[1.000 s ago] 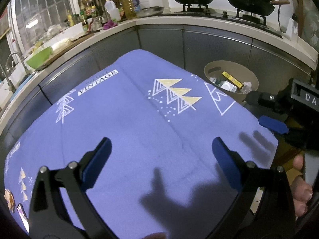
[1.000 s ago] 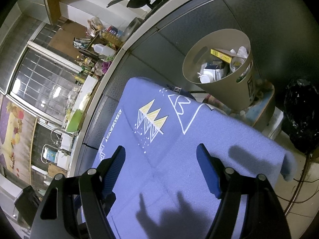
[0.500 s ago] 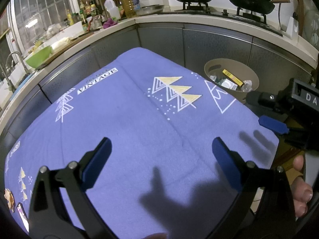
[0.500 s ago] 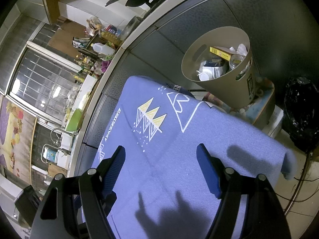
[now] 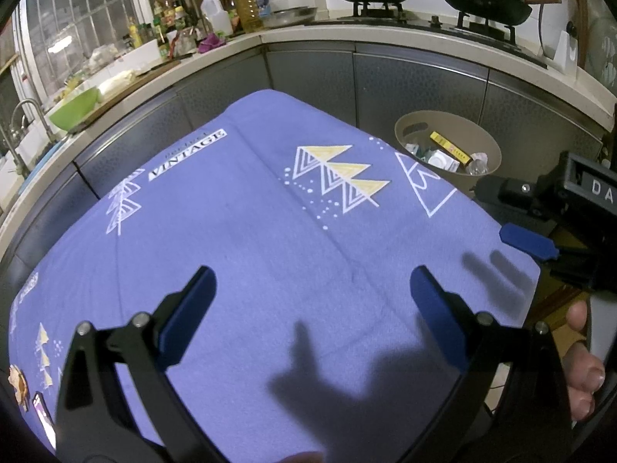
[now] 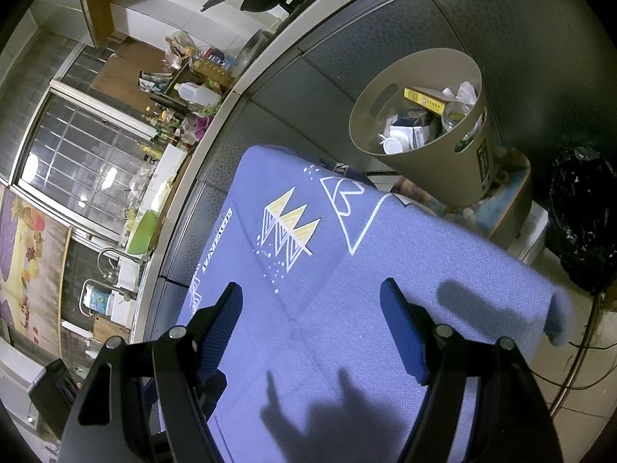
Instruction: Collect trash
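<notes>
Purple cloth covers the surface (image 5: 250, 250) right under me, bare of loose trash as far as I can see. My left gripper (image 5: 312, 301) hangs over it with fingers wide and nothing between them. My right gripper (image 6: 310, 326) is spread wide too, empty, nearer the cloth's far corner. Beyond that corner stands the beige bin (image 6: 443, 162), upright, holding a yellow box (image 6: 424, 100), wrappers and a bottle. From the bin, my right fingers are the closer pair. Behind the bin runs the kitchen counter (image 5: 424, 34) with two woks.
</notes>
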The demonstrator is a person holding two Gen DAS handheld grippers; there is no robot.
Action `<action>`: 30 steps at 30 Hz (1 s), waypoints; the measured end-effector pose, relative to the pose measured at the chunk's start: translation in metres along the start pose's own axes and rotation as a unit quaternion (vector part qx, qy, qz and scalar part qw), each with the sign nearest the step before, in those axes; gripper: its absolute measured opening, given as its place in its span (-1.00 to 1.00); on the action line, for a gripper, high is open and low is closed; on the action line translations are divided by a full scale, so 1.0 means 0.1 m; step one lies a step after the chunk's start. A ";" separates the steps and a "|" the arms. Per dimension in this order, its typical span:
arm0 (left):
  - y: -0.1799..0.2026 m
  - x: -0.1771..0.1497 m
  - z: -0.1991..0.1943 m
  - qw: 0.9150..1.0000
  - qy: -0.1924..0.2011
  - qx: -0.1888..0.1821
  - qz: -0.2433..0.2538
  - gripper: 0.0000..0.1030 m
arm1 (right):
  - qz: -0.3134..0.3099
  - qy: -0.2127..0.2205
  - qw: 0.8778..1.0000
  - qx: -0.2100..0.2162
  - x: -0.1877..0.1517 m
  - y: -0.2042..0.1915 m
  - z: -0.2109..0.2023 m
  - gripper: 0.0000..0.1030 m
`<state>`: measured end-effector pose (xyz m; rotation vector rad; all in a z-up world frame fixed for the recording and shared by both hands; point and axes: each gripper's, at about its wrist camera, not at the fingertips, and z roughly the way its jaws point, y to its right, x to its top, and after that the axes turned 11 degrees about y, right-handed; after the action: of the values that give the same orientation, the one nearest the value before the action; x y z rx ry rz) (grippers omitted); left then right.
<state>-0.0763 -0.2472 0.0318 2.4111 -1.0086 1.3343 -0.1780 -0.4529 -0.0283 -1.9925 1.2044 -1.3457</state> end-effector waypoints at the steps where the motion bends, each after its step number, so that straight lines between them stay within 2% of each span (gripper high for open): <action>1: 0.00 0.00 0.00 1.000 0.000 0.000 0.000 0.88 | 0.000 0.000 1.000 0.000 -0.01 0.00 0.00 0.36; 30: 0.02 0.00 0.01 1.000 -0.001 0.001 0.000 0.88 | 0.001 -0.001 1.000 -0.001 -0.04 0.01 0.00 0.36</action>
<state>-0.0773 -0.2490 0.0311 2.4149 -1.0082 1.3321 -0.1788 -0.4503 -0.0316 -1.9931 1.2064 -1.3433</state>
